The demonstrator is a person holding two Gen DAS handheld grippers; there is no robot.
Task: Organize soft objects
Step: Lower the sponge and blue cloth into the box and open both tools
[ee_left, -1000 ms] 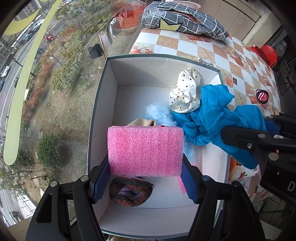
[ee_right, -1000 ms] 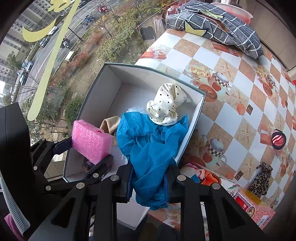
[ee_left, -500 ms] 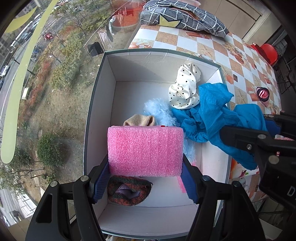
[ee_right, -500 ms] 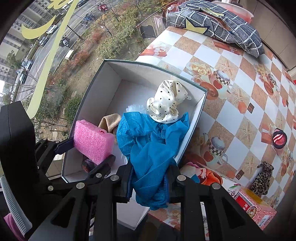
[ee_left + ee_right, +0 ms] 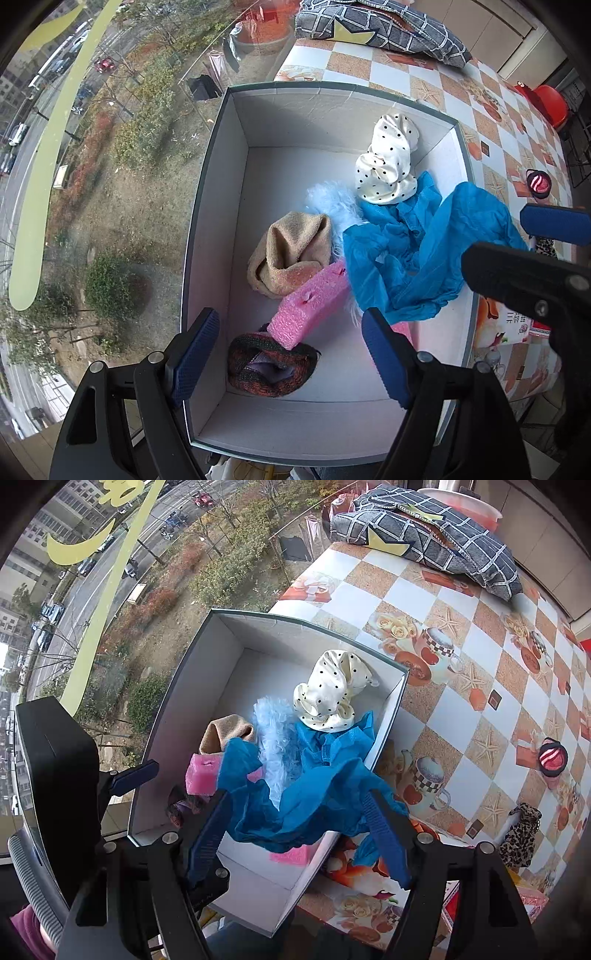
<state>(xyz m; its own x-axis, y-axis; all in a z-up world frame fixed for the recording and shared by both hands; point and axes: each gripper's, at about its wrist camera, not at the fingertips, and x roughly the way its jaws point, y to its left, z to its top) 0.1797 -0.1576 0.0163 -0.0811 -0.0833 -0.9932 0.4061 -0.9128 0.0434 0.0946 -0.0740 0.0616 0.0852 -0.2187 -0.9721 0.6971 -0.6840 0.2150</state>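
A white box [image 5: 221, 184] holds a spotted white cloth [image 5: 388, 170], pale blue fluff [image 5: 332, 206], a beige knit hat [image 5: 291, 251] and a dark striped knit piece [image 5: 269, 365]. A pink foam block [image 5: 314, 306] lies tilted across the hat and the knit piece. My left gripper [image 5: 290, 354] hovers above it, jaws opening, nothing between them. In the right wrist view, a blue cloth [image 5: 314, 794] sags over the box [image 5: 207, 686] rim between the opening jaws of my right gripper [image 5: 297, 830], whose pads no longer pinch it.
The box sits at the table's edge against a window, with a street far below. A grey checked cushion [image 5: 424, 531] lies at the table's far end. A leopard-print item [image 5: 521, 834] and a small red round thing [image 5: 552, 757] lie to the right on the patterned tablecloth.
Both grippers have let go. The pink foam block fell from the left jaws into the box; the right jaws spread and the blue cloth slumped onto the box rim.
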